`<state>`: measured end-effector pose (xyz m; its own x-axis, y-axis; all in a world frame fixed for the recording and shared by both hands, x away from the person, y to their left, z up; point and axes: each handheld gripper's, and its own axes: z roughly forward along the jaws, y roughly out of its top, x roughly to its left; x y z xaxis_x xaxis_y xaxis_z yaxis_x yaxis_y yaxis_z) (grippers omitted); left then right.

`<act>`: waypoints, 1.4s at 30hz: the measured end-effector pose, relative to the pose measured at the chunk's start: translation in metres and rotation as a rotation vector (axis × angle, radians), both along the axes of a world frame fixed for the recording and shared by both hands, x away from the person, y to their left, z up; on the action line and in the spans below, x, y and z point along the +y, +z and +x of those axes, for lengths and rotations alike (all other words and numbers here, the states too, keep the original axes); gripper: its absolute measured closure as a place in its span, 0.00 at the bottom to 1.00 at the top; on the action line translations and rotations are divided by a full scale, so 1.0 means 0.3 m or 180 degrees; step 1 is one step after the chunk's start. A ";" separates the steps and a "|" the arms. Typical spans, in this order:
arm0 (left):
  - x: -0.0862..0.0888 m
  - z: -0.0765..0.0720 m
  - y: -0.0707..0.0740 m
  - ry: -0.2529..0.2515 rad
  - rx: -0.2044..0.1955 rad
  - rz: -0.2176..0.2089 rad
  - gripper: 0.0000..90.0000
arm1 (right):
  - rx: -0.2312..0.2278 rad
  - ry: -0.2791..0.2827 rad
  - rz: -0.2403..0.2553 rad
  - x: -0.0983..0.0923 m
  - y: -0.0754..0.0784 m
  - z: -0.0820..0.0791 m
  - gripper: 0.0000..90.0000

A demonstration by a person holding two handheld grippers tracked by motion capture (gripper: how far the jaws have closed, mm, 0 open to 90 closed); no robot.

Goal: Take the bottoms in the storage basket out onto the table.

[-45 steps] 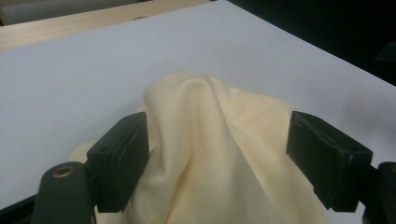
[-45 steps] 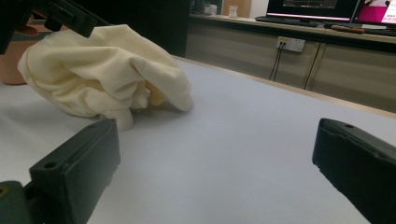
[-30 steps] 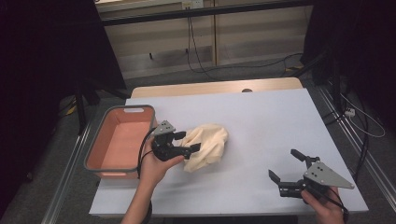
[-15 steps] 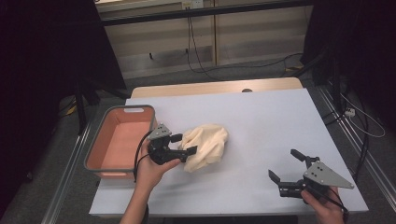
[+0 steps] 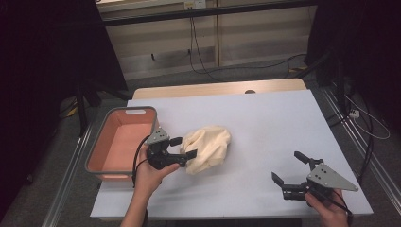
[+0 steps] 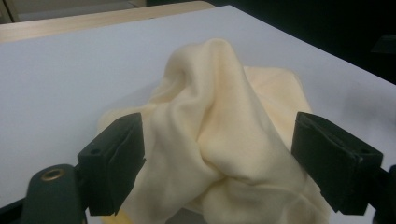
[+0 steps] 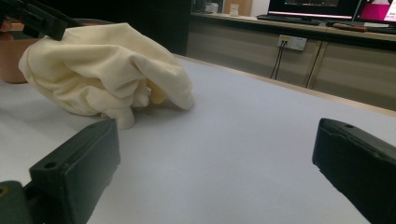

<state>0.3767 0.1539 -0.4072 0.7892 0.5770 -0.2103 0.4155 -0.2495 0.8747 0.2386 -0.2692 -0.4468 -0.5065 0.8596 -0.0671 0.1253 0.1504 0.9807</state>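
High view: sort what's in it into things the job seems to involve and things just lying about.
Likely in the job:
- cream cloth, bunched on the table, between the open jaws of the left gripper
- pink bin, beside that gripper
- right gripper, open, apart from the cloth

Just about:
- cables on the floor
- wall outlet

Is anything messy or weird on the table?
Only the cream cloth: it sits crumpled in a lumpy heap on the table beside the pink bin, not flat or folded. The left claw is open around its edge. Nothing looks spilled or broken.
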 end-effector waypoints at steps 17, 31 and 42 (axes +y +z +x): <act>0.052 -0.018 -0.007 0.0043 -0.0017 -0.0040 0.14 | 0.0002 -0.0001 -0.0005 0.000 0.000 -0.001 0.01; 0.079 -0.029 -0.026 0.0006 -0.0077 -0.0023 0.10 | 0.0003 0.0002 0.0002 0.000 0.001 -0.003 0.01; 0.104 -0.035 -0.038 -0.0037 -0.0093 -0.0078 0.09 | 0.0002 0.0009 -0.0003 0.002 0.001 -0.003 0.01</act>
<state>0.3660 0.1851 -0.4185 0.8019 0.5626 -0.2010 0.3868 -0.2326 0.8924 0.2377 -0.2687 -0.4464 -0.5090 0.8581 -0.0677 0.1255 0.1518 0.9804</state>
